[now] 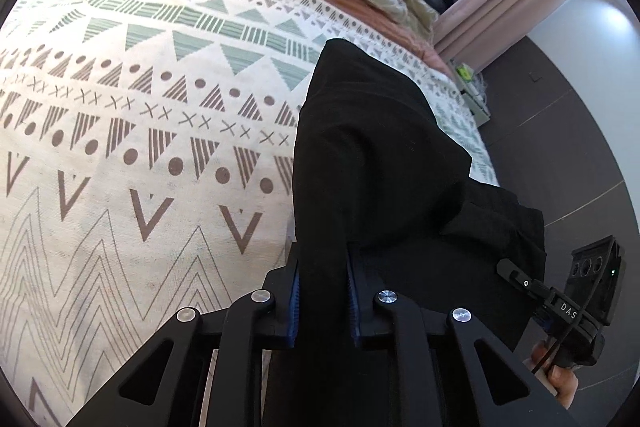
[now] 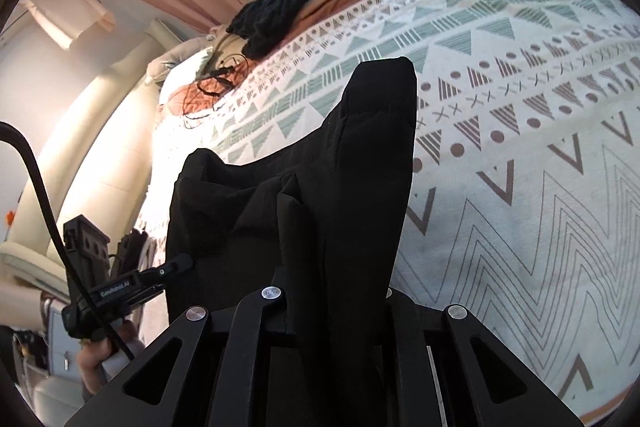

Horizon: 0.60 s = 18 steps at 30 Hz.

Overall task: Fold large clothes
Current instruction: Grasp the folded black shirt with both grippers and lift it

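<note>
Both the left gripper (image 1: 322, 301) and right gripper (image 2: 336, 301) clamped the black garment (image 1: 372, 163) above the patterned bedspread (image 1: 120, 131); level, taut lifting seemed wise.

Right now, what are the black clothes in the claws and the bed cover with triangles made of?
The black garment looks like soft, matte woven cloth, maybe cotton: it drapes in smooth folds with no shine. Both the left claw and right claw pinch it. The patterned bedspread looks like thin printed cotton, with a fine weave and flat, dull colours.
</note>
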Motion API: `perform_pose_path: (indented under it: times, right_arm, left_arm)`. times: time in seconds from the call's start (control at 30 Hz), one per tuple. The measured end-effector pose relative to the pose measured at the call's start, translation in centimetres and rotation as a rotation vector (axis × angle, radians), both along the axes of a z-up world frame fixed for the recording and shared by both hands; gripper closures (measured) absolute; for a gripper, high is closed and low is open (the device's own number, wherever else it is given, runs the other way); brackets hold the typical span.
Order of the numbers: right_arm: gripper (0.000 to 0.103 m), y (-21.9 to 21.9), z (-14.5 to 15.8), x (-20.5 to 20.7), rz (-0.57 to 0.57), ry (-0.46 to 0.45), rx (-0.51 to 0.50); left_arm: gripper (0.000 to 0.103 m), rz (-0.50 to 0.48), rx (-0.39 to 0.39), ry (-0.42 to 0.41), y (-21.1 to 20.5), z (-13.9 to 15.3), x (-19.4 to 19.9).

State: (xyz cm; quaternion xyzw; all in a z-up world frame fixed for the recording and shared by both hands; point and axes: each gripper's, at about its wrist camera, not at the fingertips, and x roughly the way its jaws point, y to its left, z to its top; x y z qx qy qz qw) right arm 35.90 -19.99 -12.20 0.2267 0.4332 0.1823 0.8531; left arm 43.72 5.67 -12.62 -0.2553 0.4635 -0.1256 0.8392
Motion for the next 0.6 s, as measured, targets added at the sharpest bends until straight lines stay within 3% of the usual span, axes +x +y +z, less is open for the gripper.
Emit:
perform_pose_path:
  times: [0.23,0.6]
  right_arm:
    - [0.089,1.4,3.8,-3.5,-0.017,-0.104,-0.021]
    - [0.089,2.7,7.2,-8.7,-0.068,-0.214,-0.055]
  left_arm:
    - [0.085,-0.011,-0.034,-0.082,0.6,2.9,-2.6]
    - [0.085,-0.016,-0.052,-0.186,0.6,6.5,-8.2]
